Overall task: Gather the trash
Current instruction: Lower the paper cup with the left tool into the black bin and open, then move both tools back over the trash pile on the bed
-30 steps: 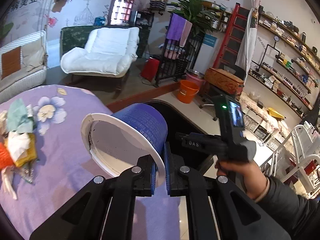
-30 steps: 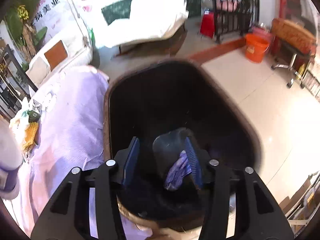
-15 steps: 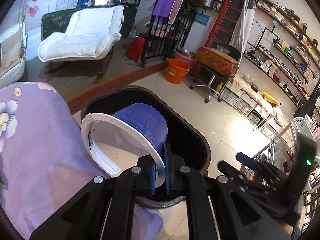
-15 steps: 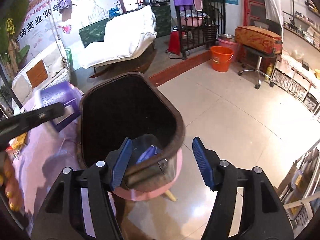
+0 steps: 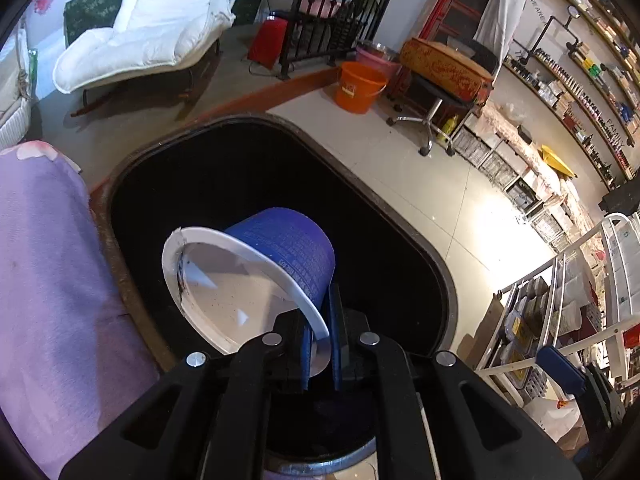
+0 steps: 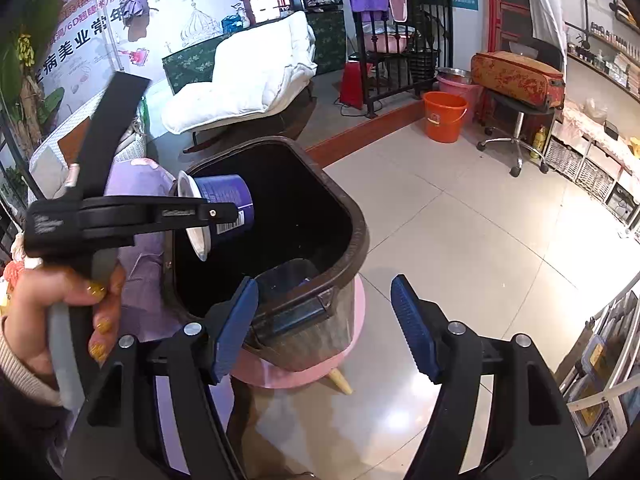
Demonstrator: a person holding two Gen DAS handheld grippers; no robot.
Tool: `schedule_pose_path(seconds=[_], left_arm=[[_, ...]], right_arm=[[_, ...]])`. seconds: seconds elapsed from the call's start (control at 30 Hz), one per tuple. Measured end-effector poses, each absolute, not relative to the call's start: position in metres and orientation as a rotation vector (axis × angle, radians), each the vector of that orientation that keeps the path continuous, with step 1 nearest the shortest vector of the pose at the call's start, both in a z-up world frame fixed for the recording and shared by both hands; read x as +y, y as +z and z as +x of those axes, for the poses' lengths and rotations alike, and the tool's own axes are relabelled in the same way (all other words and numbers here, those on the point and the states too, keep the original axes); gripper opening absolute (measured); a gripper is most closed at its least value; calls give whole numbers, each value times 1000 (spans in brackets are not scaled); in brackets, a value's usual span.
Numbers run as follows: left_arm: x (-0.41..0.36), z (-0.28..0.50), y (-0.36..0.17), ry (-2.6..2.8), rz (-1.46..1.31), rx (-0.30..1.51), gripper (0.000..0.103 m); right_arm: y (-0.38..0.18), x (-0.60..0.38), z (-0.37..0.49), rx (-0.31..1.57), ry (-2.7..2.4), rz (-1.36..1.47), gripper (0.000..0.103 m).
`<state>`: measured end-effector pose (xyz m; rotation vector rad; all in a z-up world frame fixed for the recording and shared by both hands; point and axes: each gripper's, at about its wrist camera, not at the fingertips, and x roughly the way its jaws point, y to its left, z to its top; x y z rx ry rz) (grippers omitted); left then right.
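Draping down the left edge of the left wrist view is a soft lilac cloth point(image 5: 52, 280), matte and finely ribbed. Just beside it stands the trash bin point(image 5: 448, 280), a rounded-oblong tub of dark brown plastic with a thick rim and a black lining. Over its mouth hangs the blue cup point(image 5: 296, 248), a tapered paper tub with printed white text on its wall, a wide white rolled rim and a pale, speckled inside. It lies tipped on its side, mouth turned toward the cloth. The left gripper point(image 5: 320, 344) is clamped on the cup's rim: one ribbed blue pad inside the lip, the other outside against the wall, with only the thin edge between them.

In the right wrist view, a hand point(image 6: 60, 304) with glittery yellow nails holds the left gripper's black handle at the left. The cup hangs inside the bin's near-left corner. The bin rests on a round pink stool point(image 6: 352, 344) on glossy pale floor tiles point(image 6: 480, 240). The right gripper point(image 6: 324, 328) has just been opening; its toothed blue pads stand wide apart, one either side of the bin's near corner, touching nothing, well clear of the cup.
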<state>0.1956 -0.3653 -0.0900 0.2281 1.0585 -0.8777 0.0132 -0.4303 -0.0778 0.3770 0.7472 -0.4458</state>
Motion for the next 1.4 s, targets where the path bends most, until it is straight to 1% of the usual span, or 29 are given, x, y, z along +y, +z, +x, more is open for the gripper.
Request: schedule_pose_path(seconds=[0.03, 0.07, 0.1, 0.13, 0.17, 0.47, 0.73, 1.0, 1.2, 1.4], left_arm=[[-368, 197, -92, -875, 239, 1069, 11], [-370, 198, -94, -871, 250, 1078, 20], [-371, 199, -95, -862, 258, 1085, 46], [-371, 199, -94, -851, 260, 1086, 60], [-369, 198, -93, -849, 253, 1073, 72], [-346, 183, -74, -860, 265, 982, 78], [-295, 148, -46, -808, 232, 838, 82], [-211, 122, -29, -637, 175, 716, 83], [-141, 126, -22, -503, 19, 719, 83], [-82, 123, -24, -345, -1, 694, 82]], right_arm=[[-79, -432, 13, 751, -450, 382, 70], [-79, -434, 11, 752, -454, 385, 70], [-79, -434, 11, 752, -457, 387, 71], [-79, -436, 10, 754, -461, 388, 71], [-79, -436, 9, 755, -463, 388, 71], [-76, -440, 8, 740, -485, 382, 72], [-72, -428, 20, 735, -455, 361, 74], [-62, -386, 45, 725, -323, 306, 74], [-59, -339, 70, 734, -178, 265, 74], [-57, -289, 92, 757, -36, 219, 74]])
